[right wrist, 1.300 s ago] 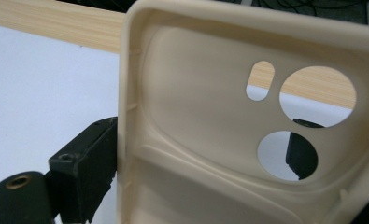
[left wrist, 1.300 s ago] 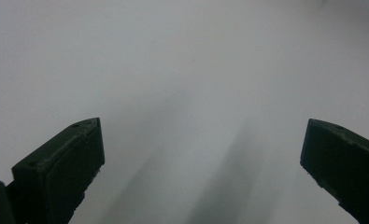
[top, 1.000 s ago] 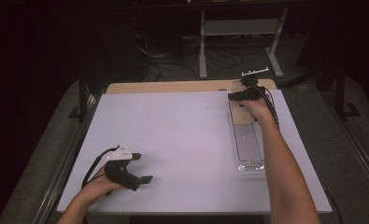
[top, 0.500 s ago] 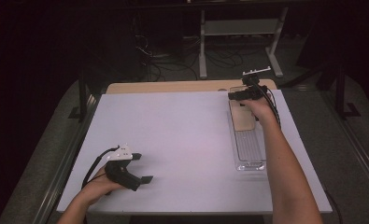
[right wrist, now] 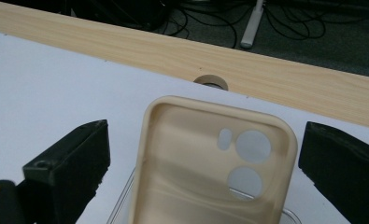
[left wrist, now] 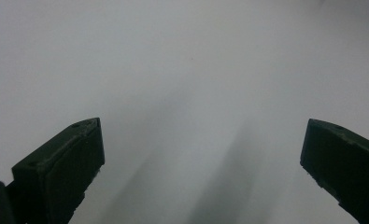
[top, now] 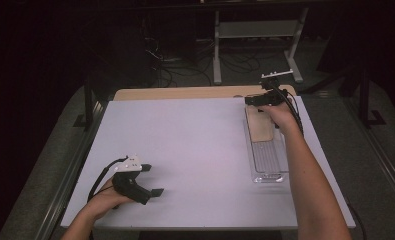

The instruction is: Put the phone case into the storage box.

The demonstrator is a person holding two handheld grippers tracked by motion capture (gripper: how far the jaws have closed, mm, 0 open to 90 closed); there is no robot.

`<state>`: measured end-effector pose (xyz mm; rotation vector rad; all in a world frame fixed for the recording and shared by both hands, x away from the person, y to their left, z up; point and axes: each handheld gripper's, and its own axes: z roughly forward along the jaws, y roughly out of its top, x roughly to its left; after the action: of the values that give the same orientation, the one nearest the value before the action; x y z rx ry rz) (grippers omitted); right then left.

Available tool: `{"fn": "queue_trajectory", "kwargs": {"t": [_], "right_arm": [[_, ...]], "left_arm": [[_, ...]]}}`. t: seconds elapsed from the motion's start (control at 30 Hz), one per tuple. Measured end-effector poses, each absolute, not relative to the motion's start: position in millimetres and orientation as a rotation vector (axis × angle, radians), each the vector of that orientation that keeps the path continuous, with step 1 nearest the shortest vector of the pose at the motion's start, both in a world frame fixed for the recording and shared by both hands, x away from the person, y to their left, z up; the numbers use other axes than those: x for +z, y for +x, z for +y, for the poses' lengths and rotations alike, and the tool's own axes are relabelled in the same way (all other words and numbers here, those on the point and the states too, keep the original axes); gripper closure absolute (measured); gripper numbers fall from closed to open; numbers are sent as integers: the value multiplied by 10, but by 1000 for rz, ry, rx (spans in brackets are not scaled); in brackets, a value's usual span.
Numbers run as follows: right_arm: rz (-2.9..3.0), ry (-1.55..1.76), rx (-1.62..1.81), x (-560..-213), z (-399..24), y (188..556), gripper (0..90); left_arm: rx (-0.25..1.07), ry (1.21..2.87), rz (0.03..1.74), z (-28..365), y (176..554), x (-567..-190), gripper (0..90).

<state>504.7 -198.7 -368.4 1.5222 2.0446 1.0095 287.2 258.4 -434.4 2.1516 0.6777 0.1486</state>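
Observation:
A beige phone case (top: 259,125) lies inner side up at the far end of a clear plastic tray (top: 269,165) on the right of the white table. In the right gripper view the case (right wrist: 205,177) shows its camera cut-outs and leans on the tray's rim (right wrist: 120,201). My right gripper (top: 249,100) hovers at the case's far end, open, with one jaw on each side of the case (right wrist: 205,133) and a gap to both. My left gripper (top: 154,180) rests open near the front left of the table, with bare white surface between its jaws (left wrist: 203,126).
A wooden strip (right wrist: 275,81) with a round hole (right wrist: 211,82) runs along the table's far edge (top: 185,93). Behind it are a metal stand (top: 257,30) and cables on a dark floor. The white tabletop (top: 195,145) lies bare between the two hands.

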Motion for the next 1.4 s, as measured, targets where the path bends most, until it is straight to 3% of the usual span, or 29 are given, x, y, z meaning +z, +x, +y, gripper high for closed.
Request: {"fn": "queue_trajectory", "kwargs": {"t": [0.57,1.4], "right_arm": [[2103,1419,1101,-3429,-2008,4691,13],[2170,1316,1228,-3493,-1973,4072,13]], "left_arm": [[157,2125,691,2610,2913,-4306,0],[179,2130,676,2639,2905,-4260,0]]}}
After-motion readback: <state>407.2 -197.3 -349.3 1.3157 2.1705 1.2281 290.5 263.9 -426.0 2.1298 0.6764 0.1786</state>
